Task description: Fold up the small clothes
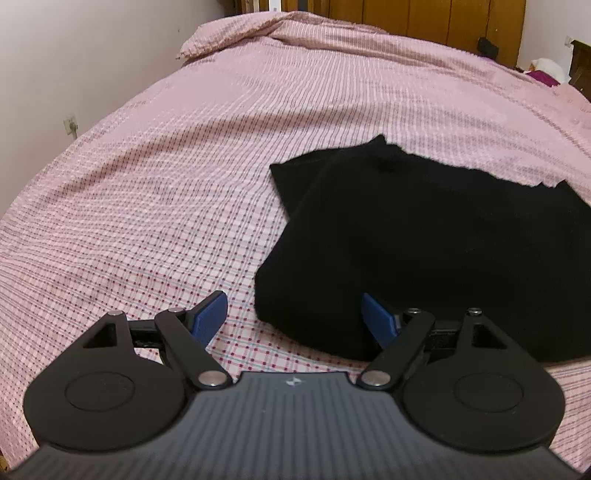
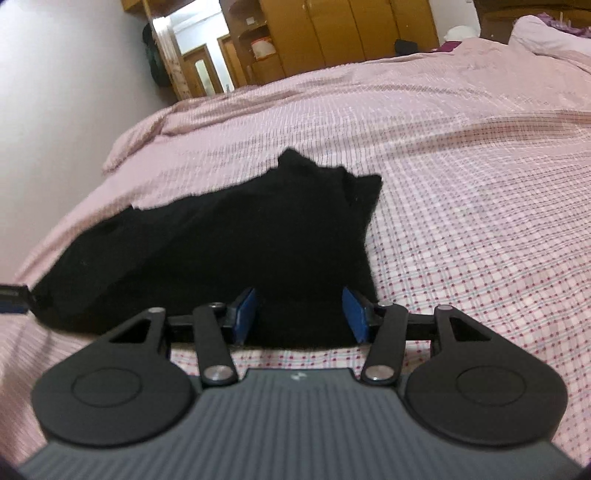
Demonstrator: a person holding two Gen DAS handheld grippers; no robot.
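Note:
A black garment (image 1: 424,240) lies partly folded on the pink checked bed (image 1: 166,184). My left gripper (image 1: 295,314) is open at the garment's near left corner, with the cloth edge between its blue pads (image 1: 208,317). In the right wrist view the same garment (image 2: 240,251) lies ahead. My right gripper (image 2: 301,314) is open at its near right edge, blue pads (image 2: 245,314) on either side of the cloth, not closed on it. The left gripper's tip (image 2: 14,297) shows at the left edge of that view.
A pillow (image 1: 236,37) under the same pink cover lies at the far end. A wooden wardrobe (image 2: 332,33) and a doorway (image 2: 199,62) stand beyond the bed. A white wall (image 1: 74,55) runs along the left side.

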